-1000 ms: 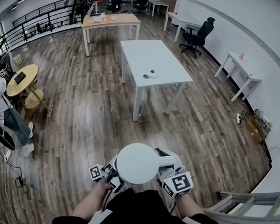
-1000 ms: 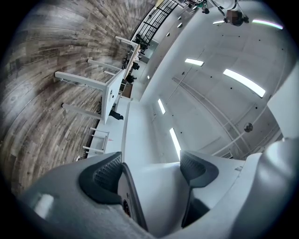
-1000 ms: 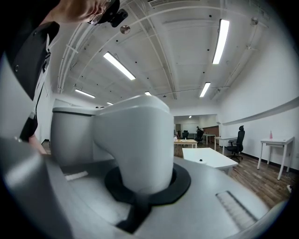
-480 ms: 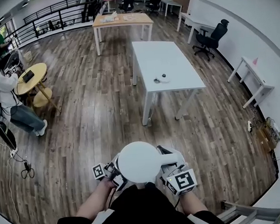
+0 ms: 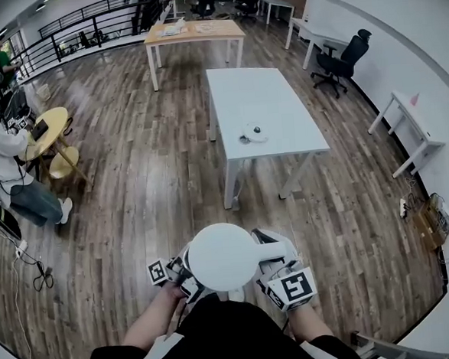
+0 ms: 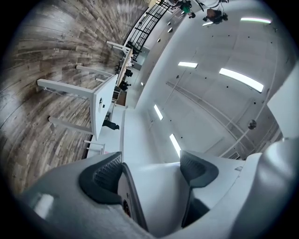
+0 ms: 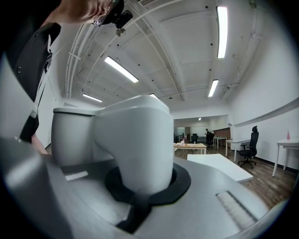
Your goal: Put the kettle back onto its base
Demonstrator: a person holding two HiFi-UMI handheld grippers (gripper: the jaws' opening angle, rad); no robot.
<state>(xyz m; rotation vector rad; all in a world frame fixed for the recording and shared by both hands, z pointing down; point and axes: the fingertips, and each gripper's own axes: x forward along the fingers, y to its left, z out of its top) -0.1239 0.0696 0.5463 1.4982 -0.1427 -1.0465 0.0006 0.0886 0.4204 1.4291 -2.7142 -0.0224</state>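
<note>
Wooden floor (image 5: 133, 181) separates the white kettle (image 5: 222, 257), carried low at six o'clock, from its base (image 5: 253, 134) on the desk (image 5: 280, 102) at twelve o'clock. Right tongs (image 7: 140, 186) clamp its handle, left tongs (image 6: 152, 170) pinch its body; keeping it level and lowering squarely onto the base seems wise. No writing is legible.

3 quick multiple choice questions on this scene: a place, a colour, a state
1. Where is the kettle base? A on the white table B on the floor C on a chair
2. What colour is the kettle? A black B white C red
3. The right gripper is: A open, empty B shut on the kettle's handle C resting on the floor
Answers: 1 A, the base sits on the tabletop ahead; 2 B, lid and body show white; 3 B, the jaws ring the handle.
</note>
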